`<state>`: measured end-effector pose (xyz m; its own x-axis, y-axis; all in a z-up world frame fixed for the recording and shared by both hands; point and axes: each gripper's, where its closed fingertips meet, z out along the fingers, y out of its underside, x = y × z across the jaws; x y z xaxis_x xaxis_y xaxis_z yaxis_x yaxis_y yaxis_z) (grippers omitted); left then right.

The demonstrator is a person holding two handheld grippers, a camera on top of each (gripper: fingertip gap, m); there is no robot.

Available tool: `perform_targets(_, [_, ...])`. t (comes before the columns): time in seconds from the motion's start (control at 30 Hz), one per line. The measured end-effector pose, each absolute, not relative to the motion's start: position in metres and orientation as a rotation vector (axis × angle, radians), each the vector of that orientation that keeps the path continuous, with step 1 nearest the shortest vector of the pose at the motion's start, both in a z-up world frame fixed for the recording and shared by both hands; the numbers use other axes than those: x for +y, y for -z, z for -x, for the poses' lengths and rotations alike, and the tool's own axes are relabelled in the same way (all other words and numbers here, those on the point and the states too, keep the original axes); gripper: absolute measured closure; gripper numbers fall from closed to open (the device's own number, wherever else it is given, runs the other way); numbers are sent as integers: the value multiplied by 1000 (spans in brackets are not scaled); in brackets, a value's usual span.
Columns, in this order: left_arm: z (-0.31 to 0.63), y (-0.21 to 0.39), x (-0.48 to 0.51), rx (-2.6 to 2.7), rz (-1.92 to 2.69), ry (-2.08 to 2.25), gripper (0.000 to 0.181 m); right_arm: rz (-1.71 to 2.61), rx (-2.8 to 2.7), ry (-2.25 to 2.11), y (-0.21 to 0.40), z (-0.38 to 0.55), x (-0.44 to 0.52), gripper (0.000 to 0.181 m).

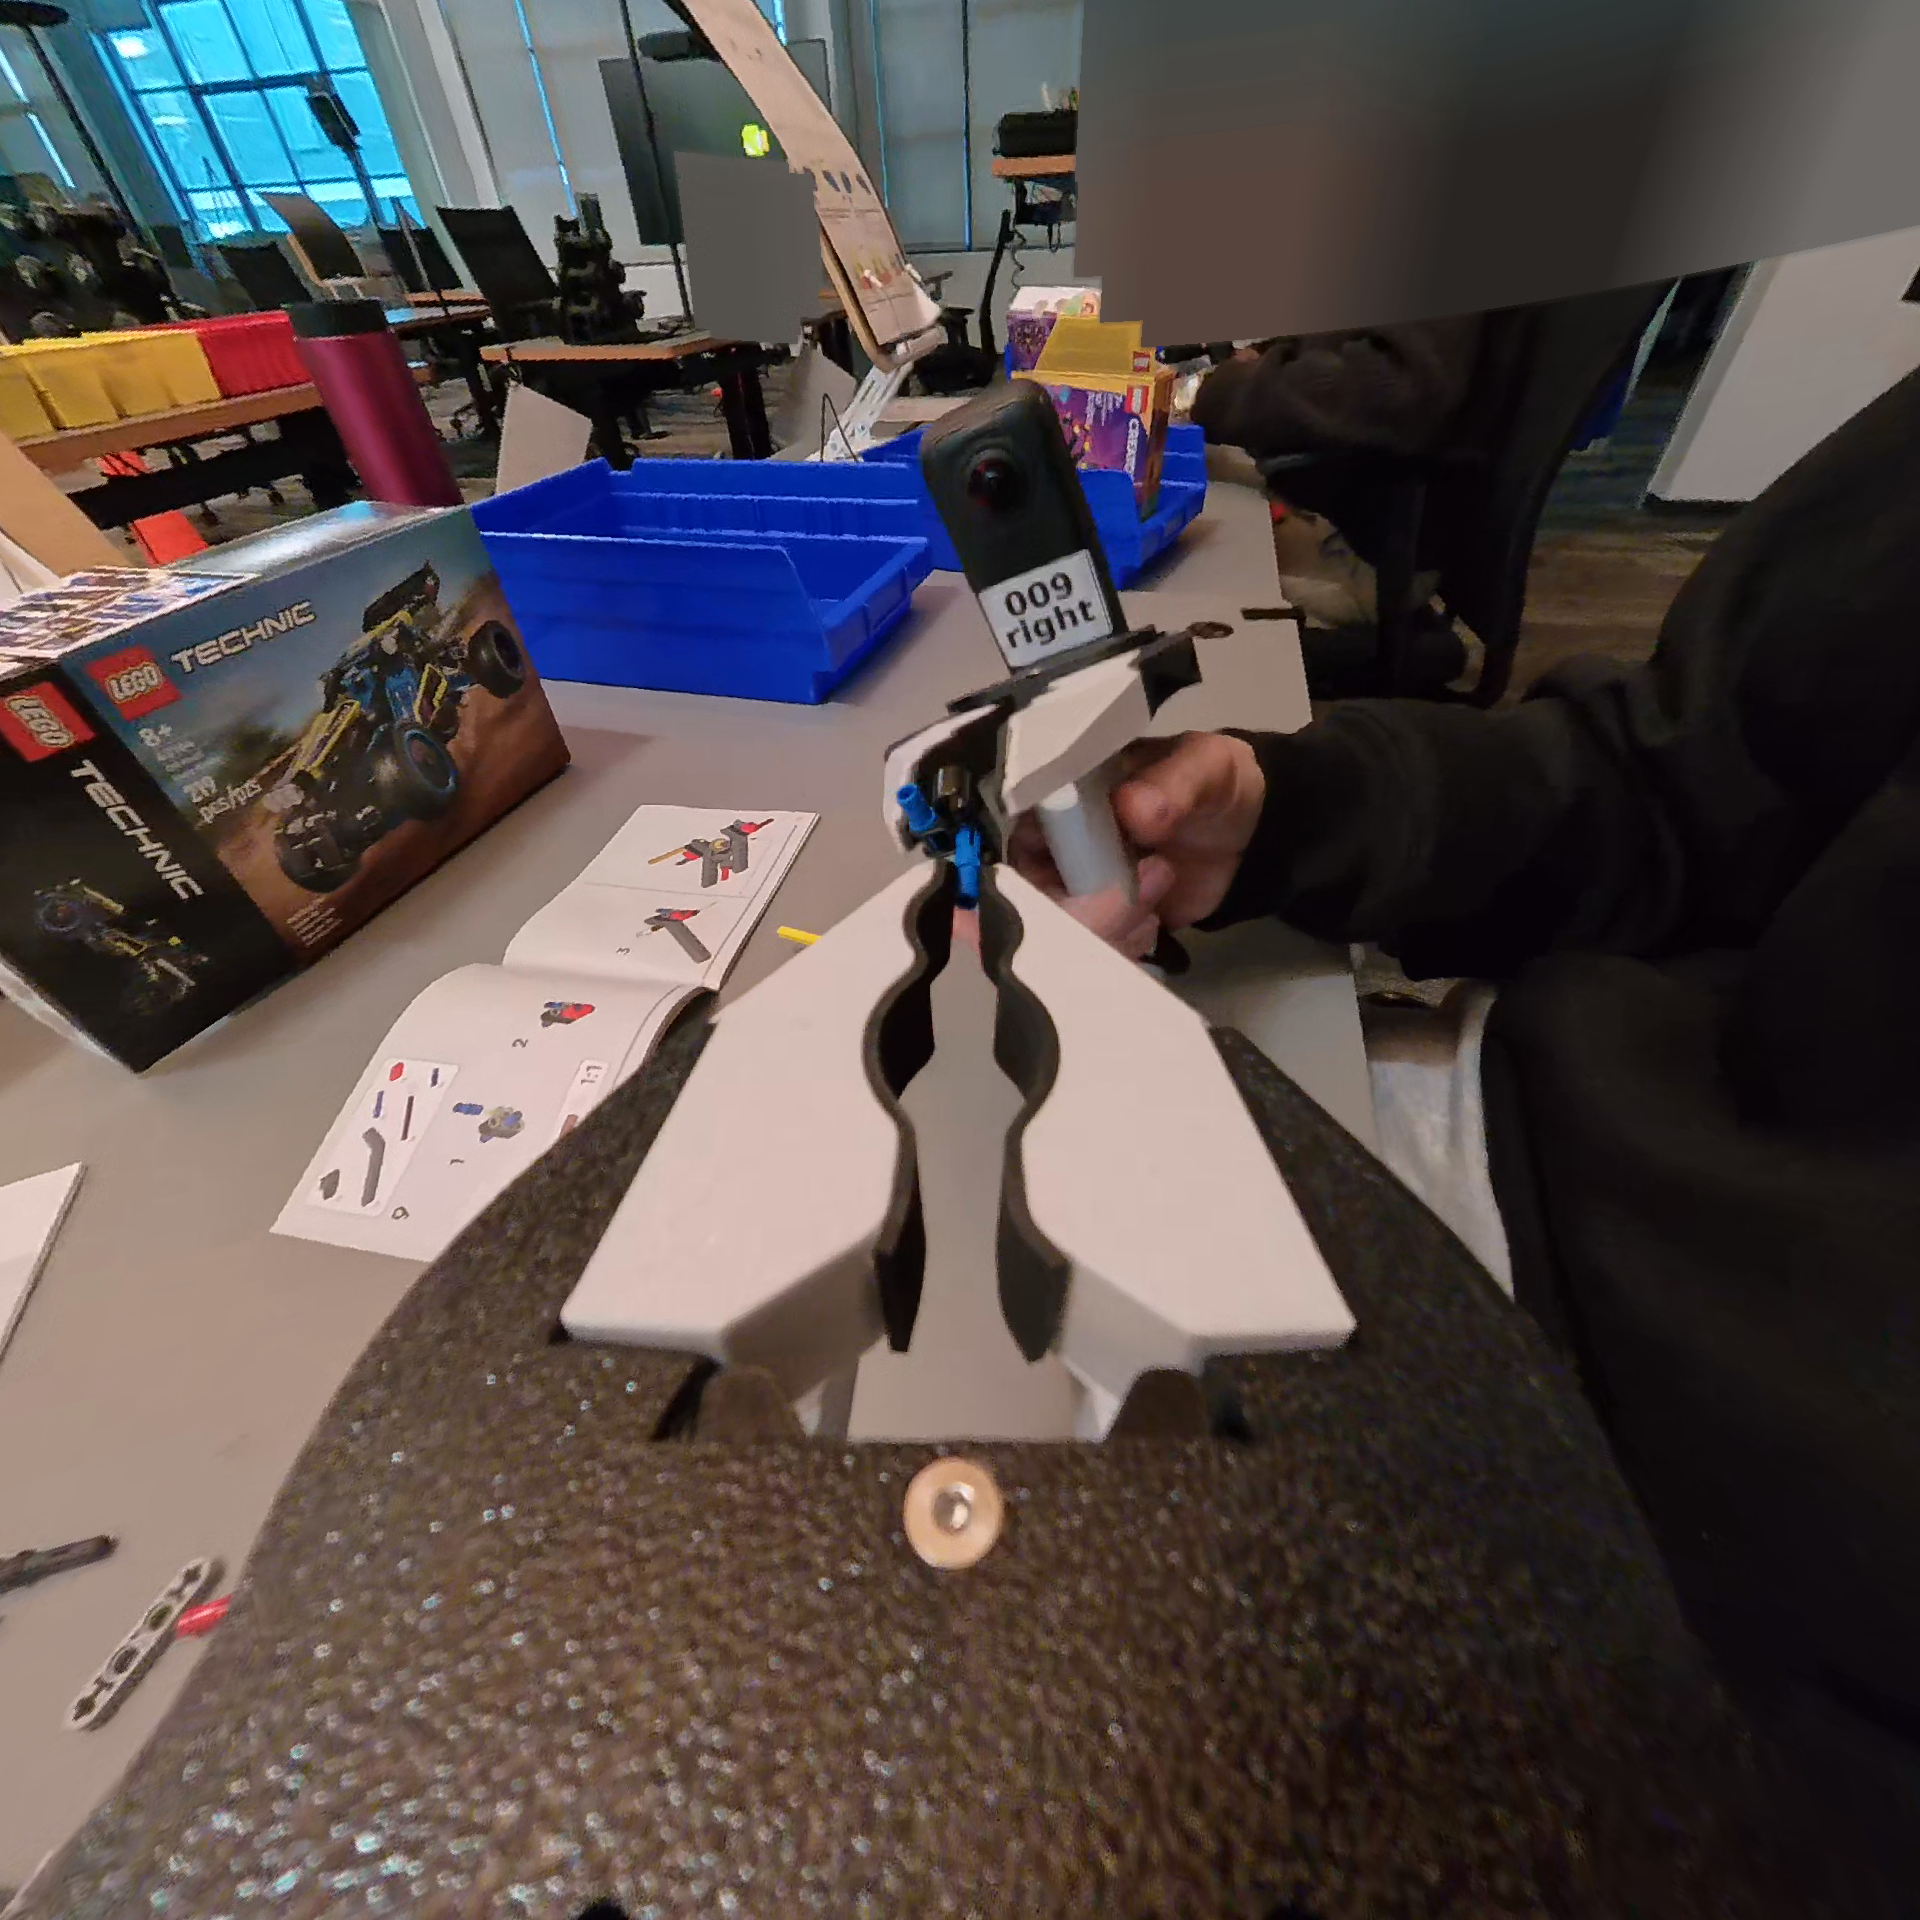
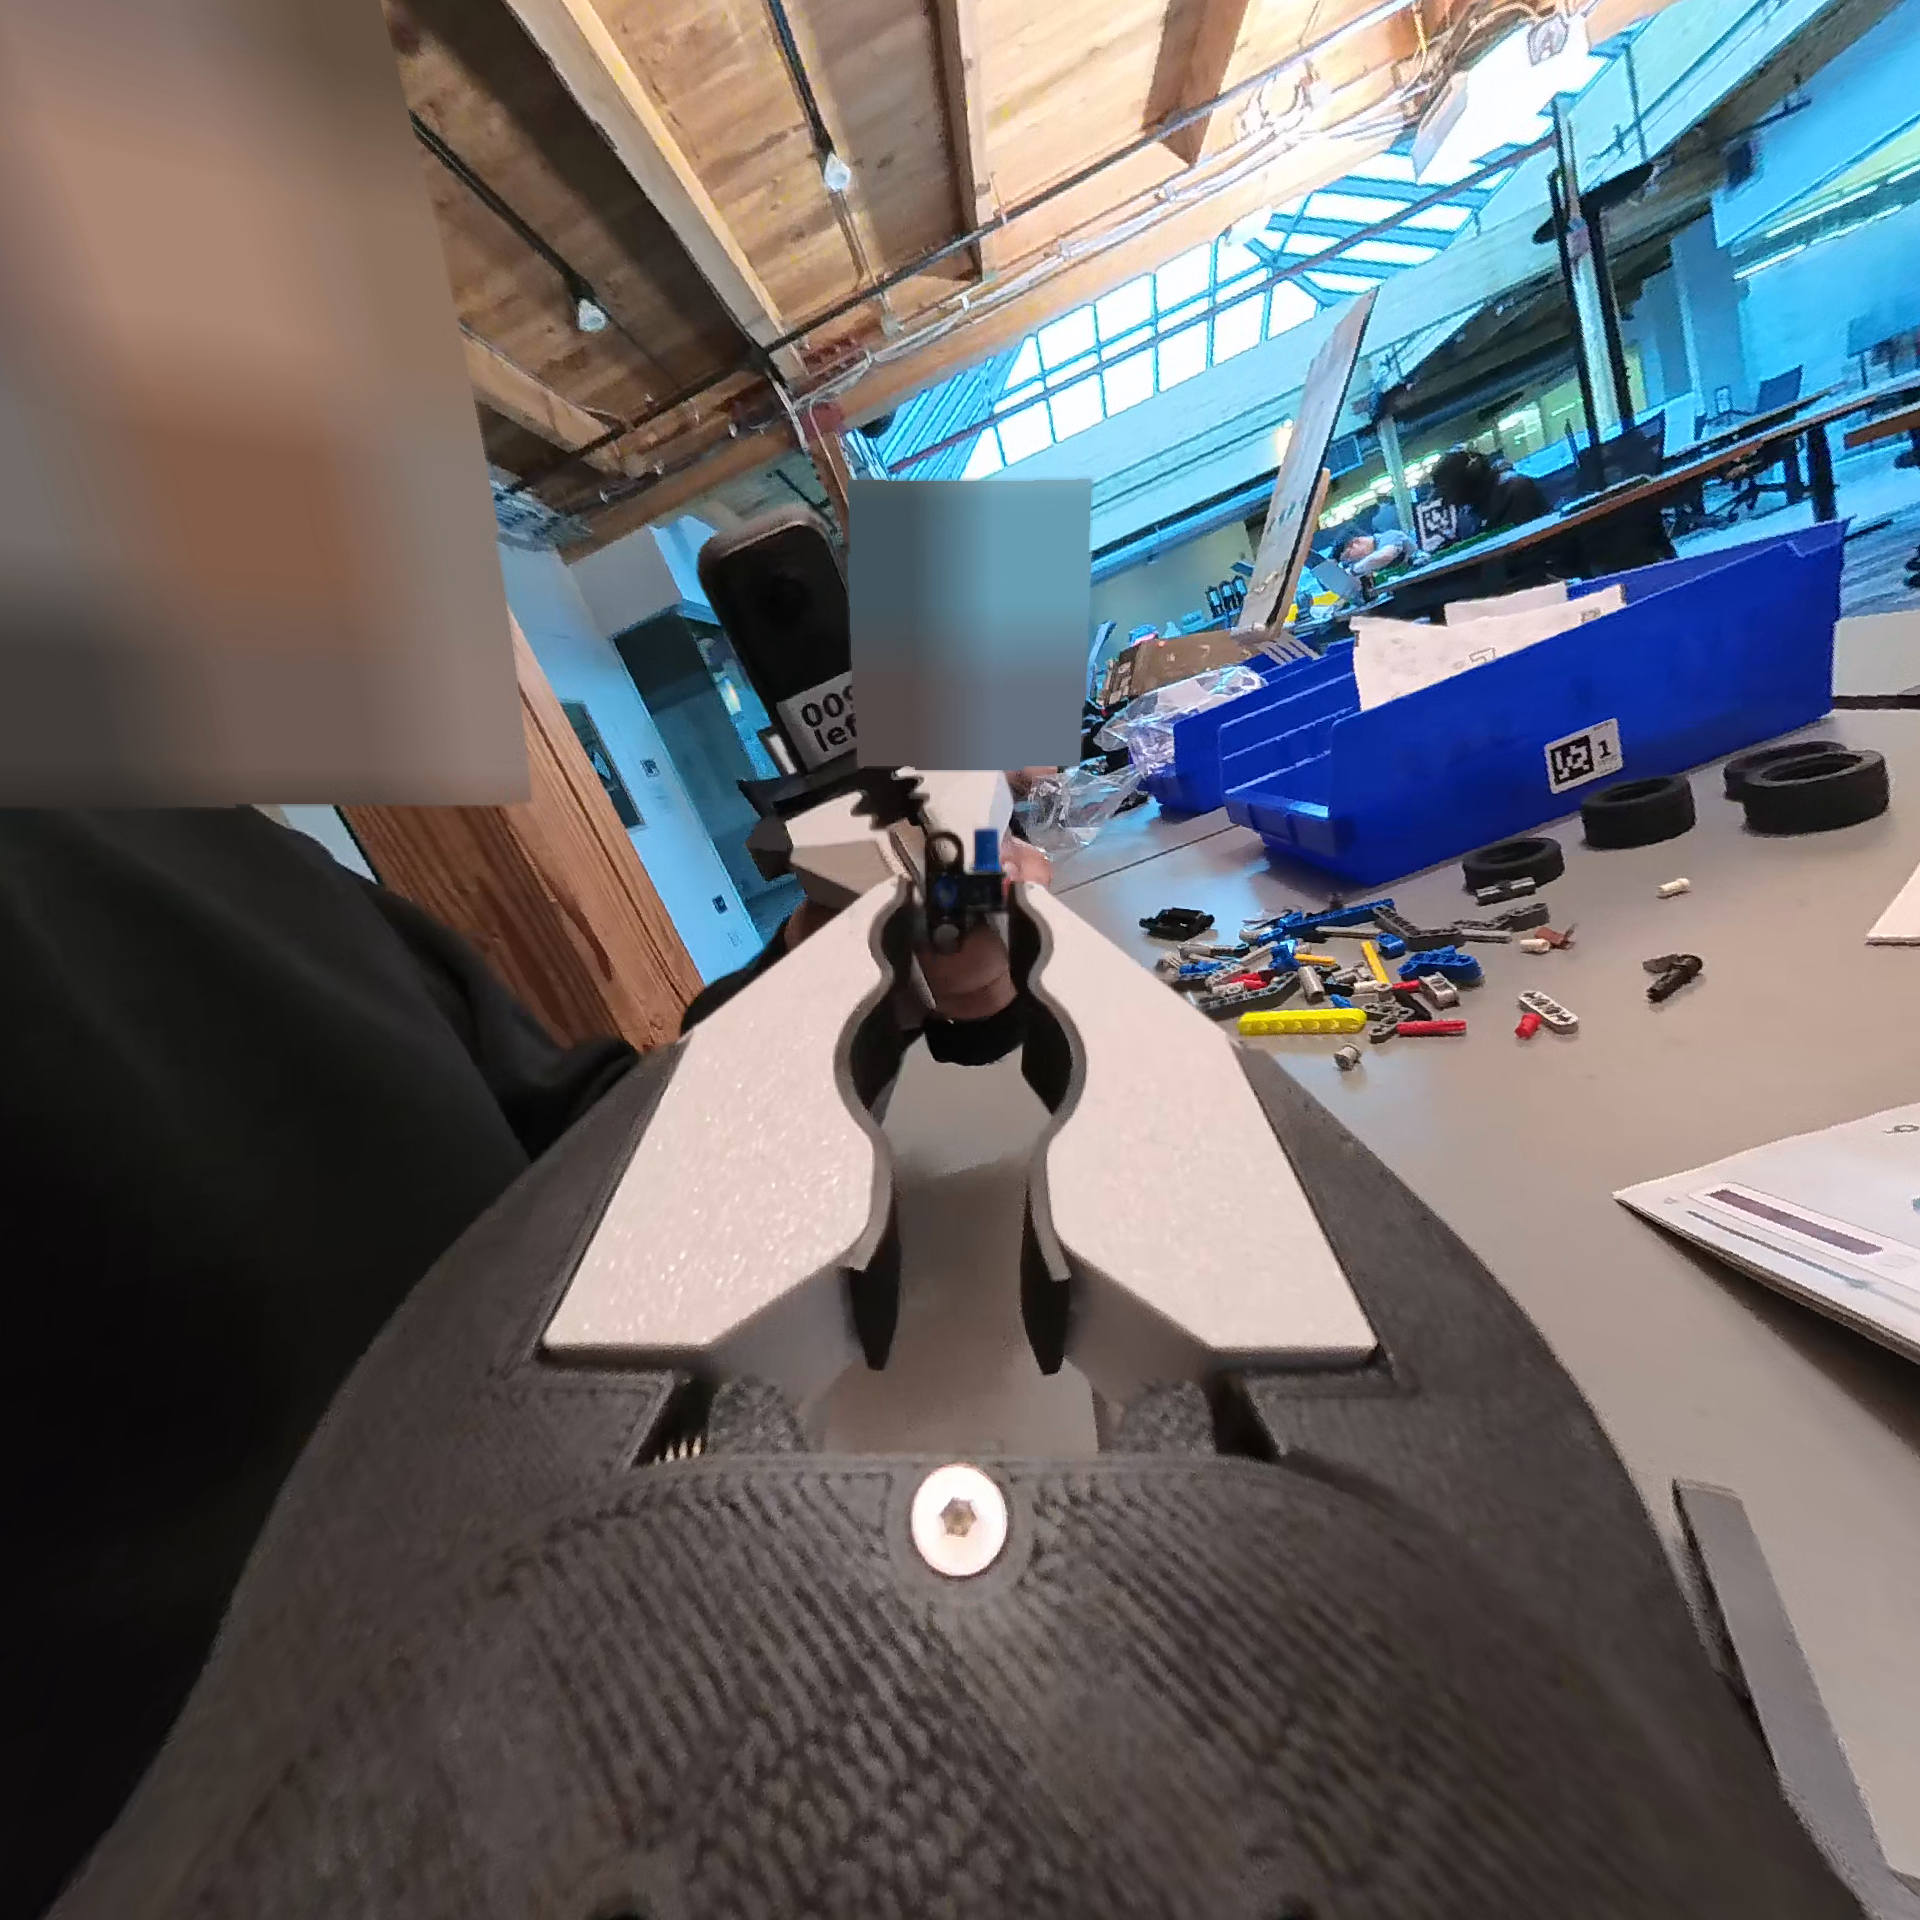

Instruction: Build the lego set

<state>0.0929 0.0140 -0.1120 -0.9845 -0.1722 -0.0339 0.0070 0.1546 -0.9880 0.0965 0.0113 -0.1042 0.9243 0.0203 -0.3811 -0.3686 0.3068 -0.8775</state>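
**Operator:** Up off the table, in my left wrist view, my left gripper (image 1: 968, 896) has its fingertips nearly together on a blue pin of the small black-and-blue assembly (image 1: 943, 821). My right gripper (image 1: 940, 805) faces it, clamped on the same assembly, with a hand (image 1: 1164, 831) on its grip.

**Observer:** What lies around it?

**Operator:** Below are the open instruction booklet (image 1: 561, 997), the set's box (image 1: 260, 758) to the left, blue bins (image 1: 717, 566) behind, and a yellow pin (image 1: 798, 934) beside the booklet.

**Observer:** And the right wrist view?

**Operator:** My right gripper (image 2: 951, 906) is pinched on the assembly (image 2: 951, 883), which hides the left gripper's tips. To the right, well apart, loose pieces (image 2: 1351, 977) lie scattered on the grey table (image 2: 1507, 1132), with black tyres (image 2: 1636, 810) near a blue bin (image 2: 1507, 748).
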Motion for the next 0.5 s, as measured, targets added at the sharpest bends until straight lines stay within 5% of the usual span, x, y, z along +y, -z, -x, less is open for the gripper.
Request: perform_targets(0.5, [-86,112,16,2316,102,1931,179,1378,241,-130,106,-88,15,168])
